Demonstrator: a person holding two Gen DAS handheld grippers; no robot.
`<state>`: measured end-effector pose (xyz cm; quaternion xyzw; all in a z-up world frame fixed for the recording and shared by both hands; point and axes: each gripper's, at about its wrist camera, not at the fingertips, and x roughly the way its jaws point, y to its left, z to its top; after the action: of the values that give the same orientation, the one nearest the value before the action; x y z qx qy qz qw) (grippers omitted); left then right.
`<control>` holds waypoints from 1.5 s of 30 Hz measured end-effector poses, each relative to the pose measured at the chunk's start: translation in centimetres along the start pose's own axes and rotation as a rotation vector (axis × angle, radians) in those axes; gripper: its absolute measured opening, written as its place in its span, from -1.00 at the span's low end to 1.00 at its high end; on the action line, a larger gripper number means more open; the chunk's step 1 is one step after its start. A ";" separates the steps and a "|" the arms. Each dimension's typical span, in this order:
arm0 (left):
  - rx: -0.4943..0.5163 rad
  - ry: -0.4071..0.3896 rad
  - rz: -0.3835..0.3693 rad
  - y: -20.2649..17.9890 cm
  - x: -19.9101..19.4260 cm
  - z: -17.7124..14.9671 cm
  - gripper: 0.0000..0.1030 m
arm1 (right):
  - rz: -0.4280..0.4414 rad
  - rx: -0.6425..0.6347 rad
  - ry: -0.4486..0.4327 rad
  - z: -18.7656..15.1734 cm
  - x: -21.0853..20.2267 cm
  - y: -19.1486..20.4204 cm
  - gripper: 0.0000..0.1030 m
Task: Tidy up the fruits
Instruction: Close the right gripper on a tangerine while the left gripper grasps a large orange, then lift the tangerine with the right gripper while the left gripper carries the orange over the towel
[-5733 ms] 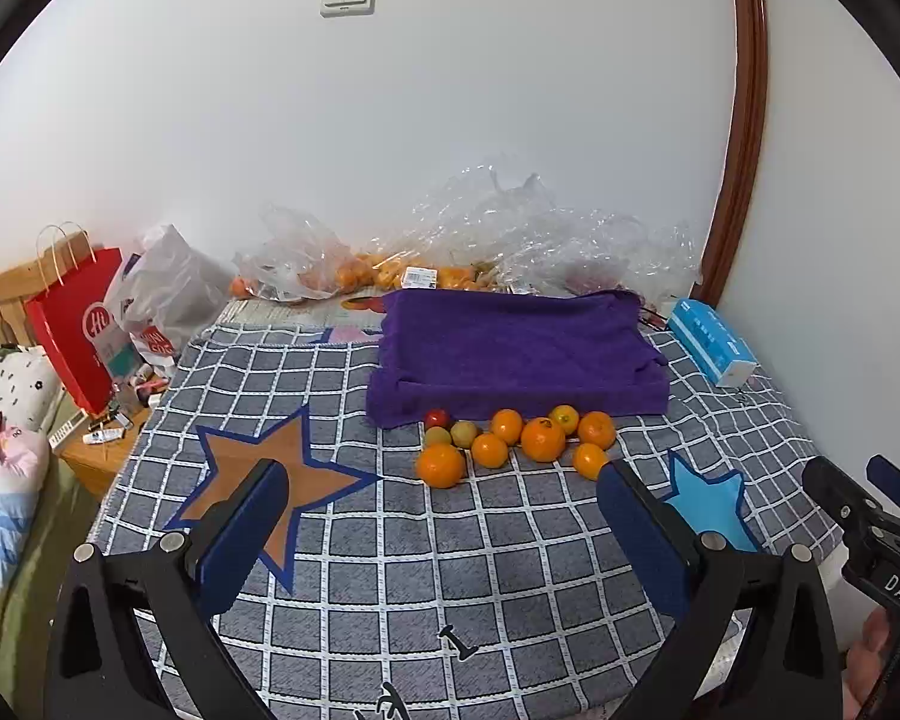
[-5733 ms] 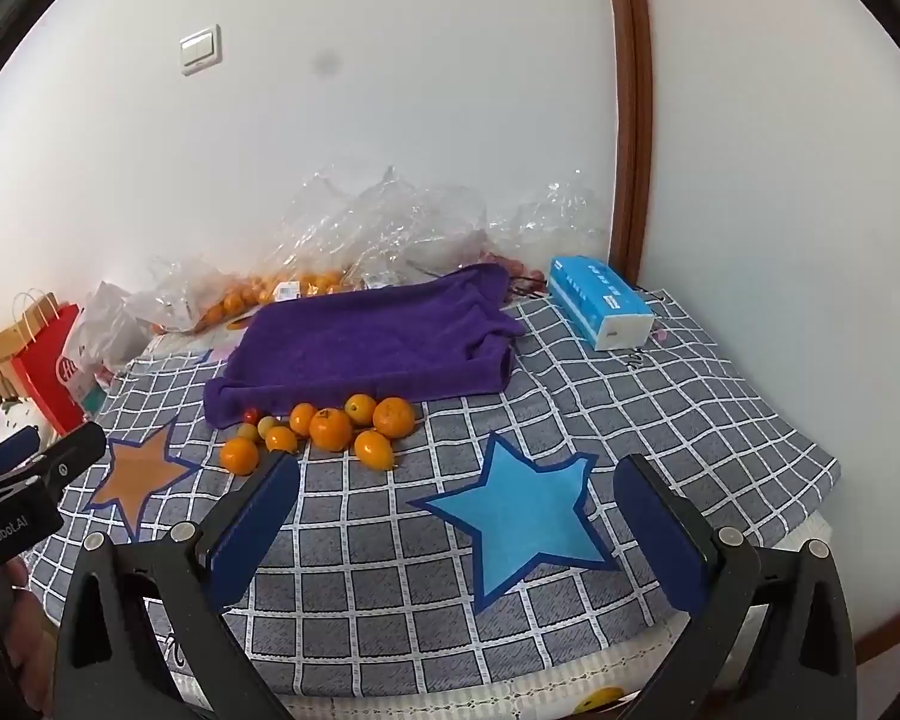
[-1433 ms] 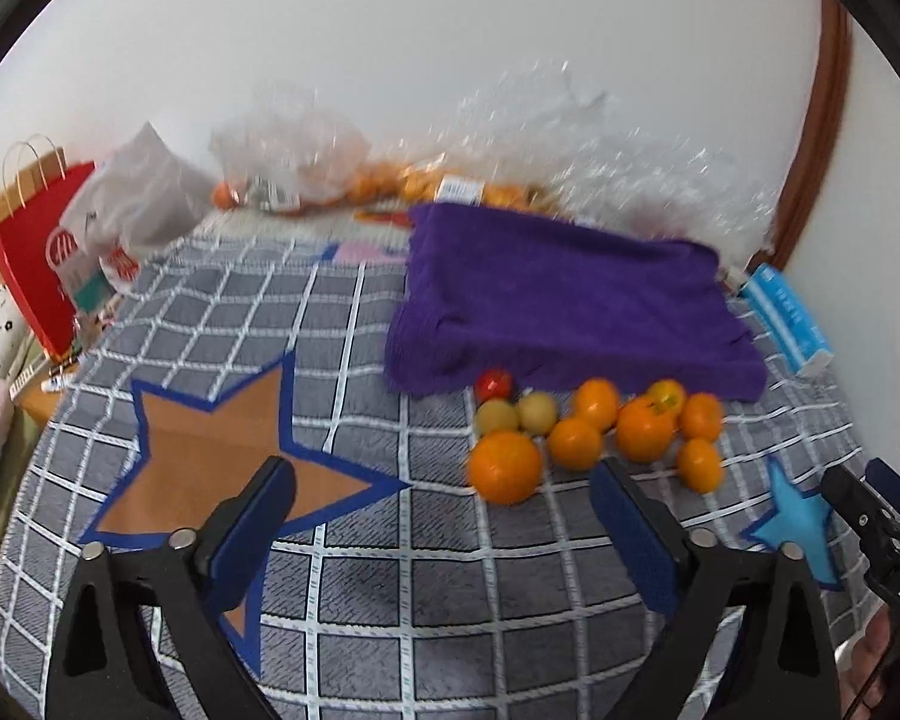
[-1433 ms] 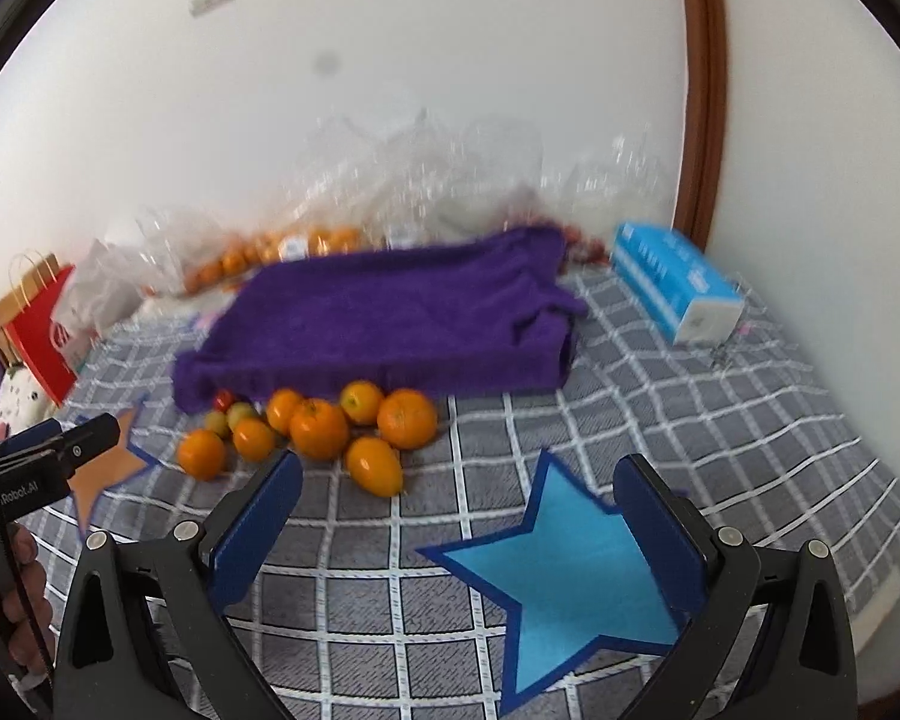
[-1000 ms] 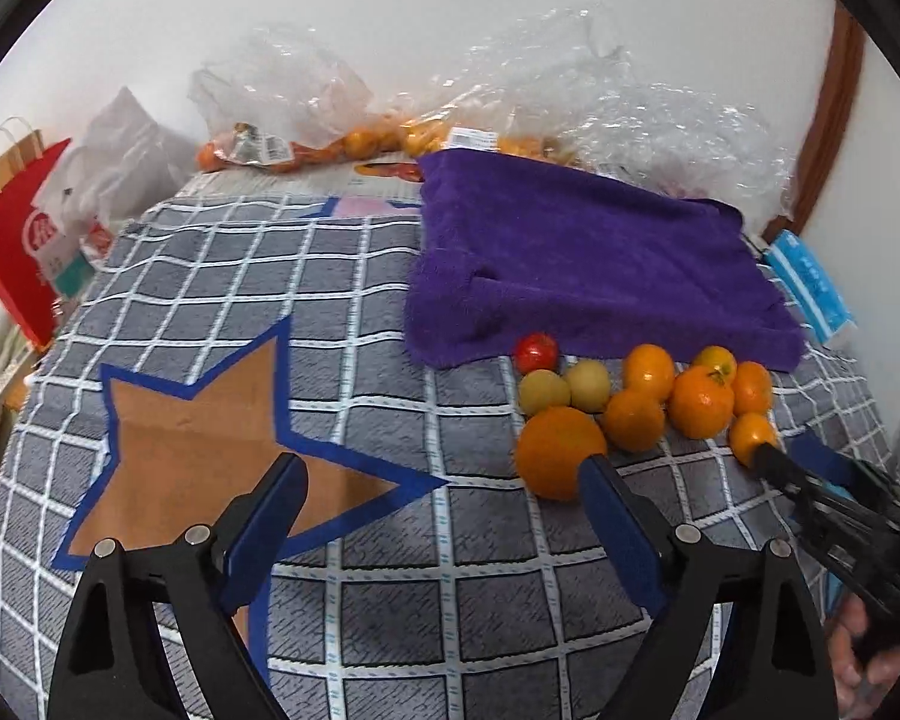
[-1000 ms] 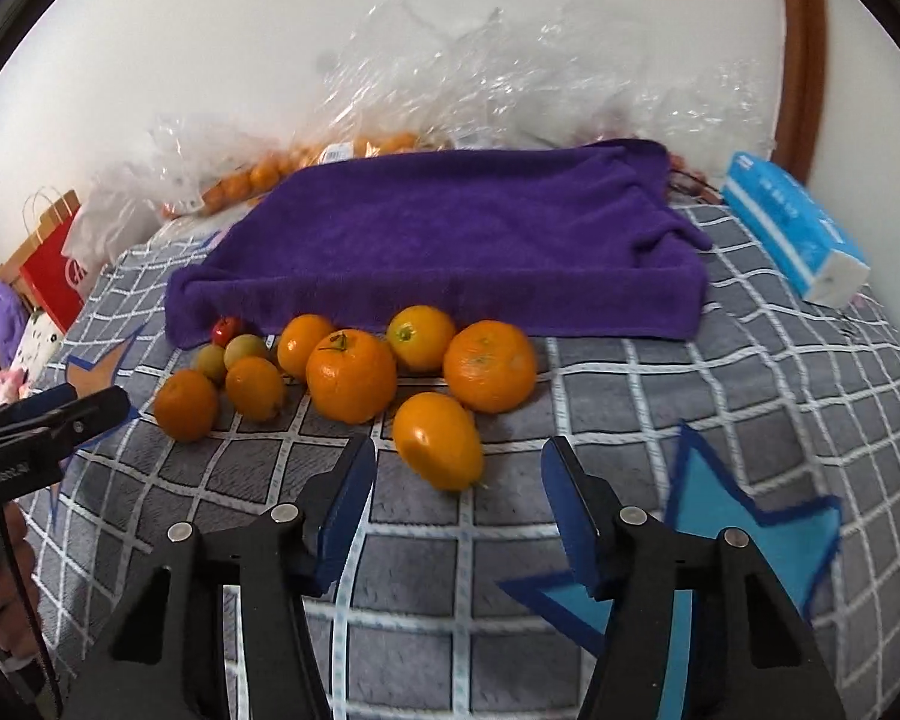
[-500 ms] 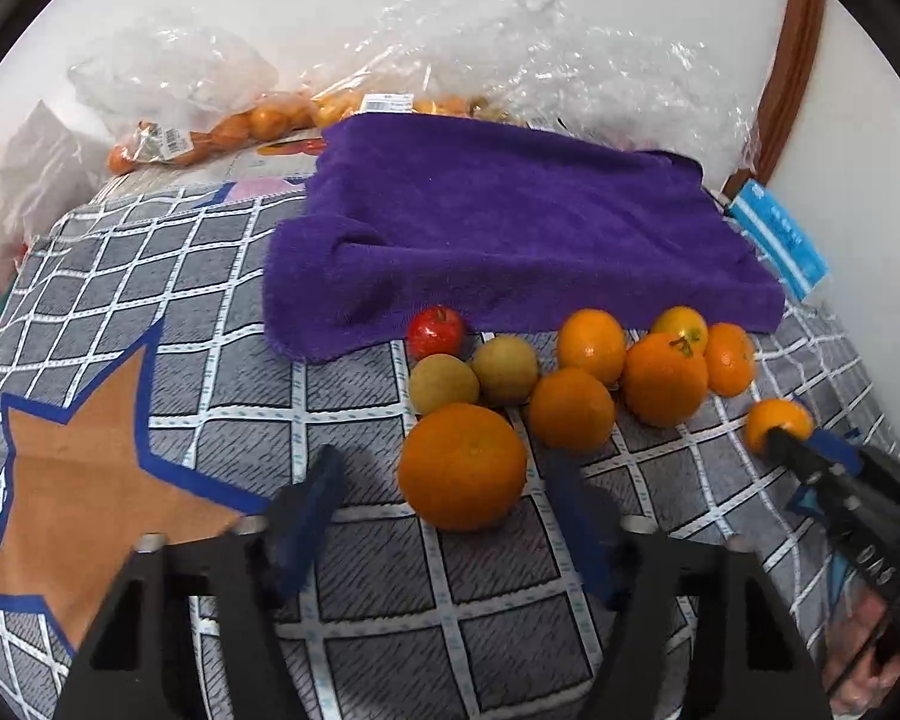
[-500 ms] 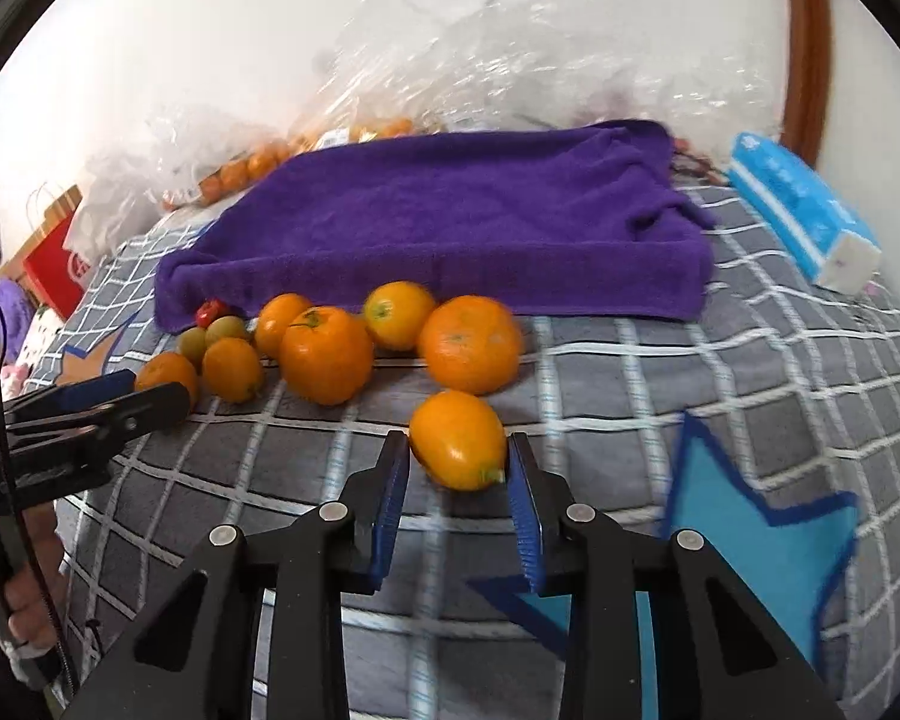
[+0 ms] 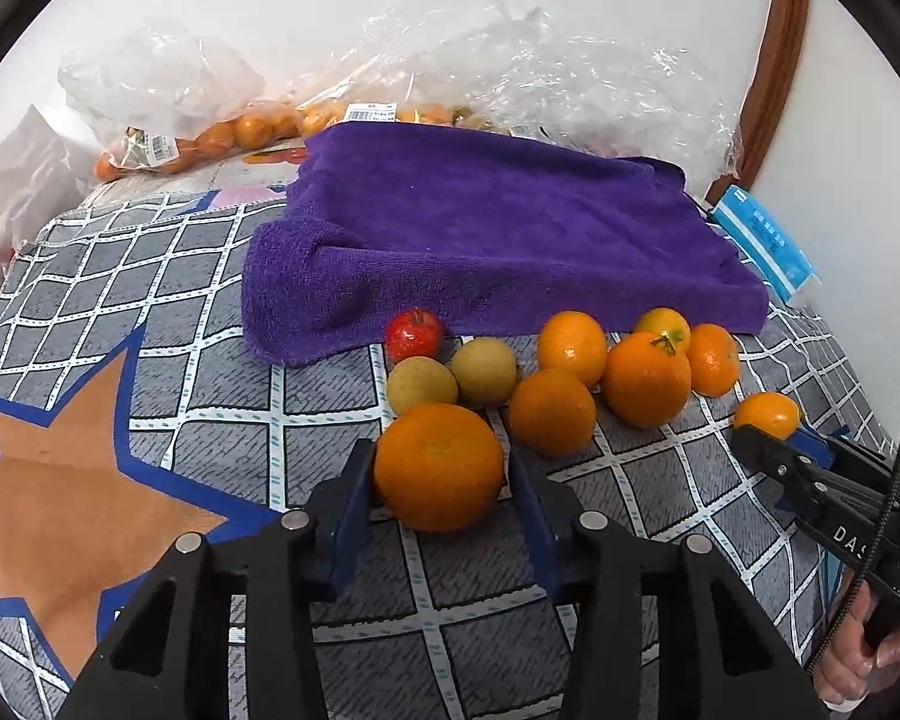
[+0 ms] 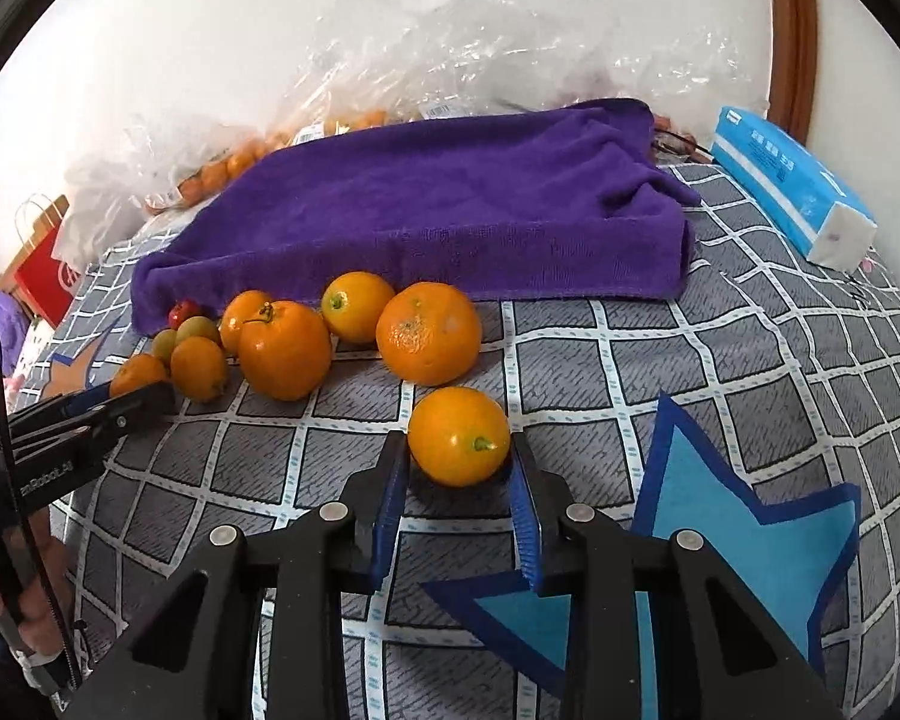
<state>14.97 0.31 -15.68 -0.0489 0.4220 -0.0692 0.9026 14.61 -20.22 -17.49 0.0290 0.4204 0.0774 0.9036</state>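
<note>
— What is gripped by the left tool (image 9: 441, 483)?
— A big orange (image 9: 439, 467), on the checked cloth (image 9: 330, 384).
— And the right tool (image 10: 459, 468)?
— A small orange (image 10: 459, 435) is clamped there, near the purple towel (image 10: 450, 204).

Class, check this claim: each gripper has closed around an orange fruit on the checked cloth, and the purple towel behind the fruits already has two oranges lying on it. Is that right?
Not quite. The purple towel has no fruit on it, as the right wrist view shows. The rest stands: the left gripper brackets the large orange and the right gripper the small orange fruit, both on the checked cloth.
</note>
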 end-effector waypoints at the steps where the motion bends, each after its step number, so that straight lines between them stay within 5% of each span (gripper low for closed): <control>1: 0.001 0.000 -0.005 -0.1 0.0 0.0 -0.09 | -0.001 -0.001 0.002 0.0 0.0 0.0 -0.36; 7: 0.013 0.002 -0.024 -0.4 0.1 0.0 0.07 | -0.012 -0.013 -0.003 -0.2 0.0 0.2 -0.36; 12: -0.063 -0.017 -0.083 1.0 -0.3 -0.1 -0.26 | -0.016 -0.020 -0.021 -0.3 -0.4 0.3 -0.37; 30: -0.110 -0.095 -0.130 0.7 -3.3 0.2 -0.26 | 0.027 0.016 -0.116 0.5 -3.8 -0.6 -0.37; 45: -0.121 -0.215 -0.094 0.8 -5.8 7.0 -0.26 | 0.029 0.011 -0.229 7.0 -5.1 -0.1 -0.37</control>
<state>16.78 2.23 -6.94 -0.1301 0.3234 -0.0800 0.9339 16.77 -21.03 -9.12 0.0485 0.3142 0.0841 0.9444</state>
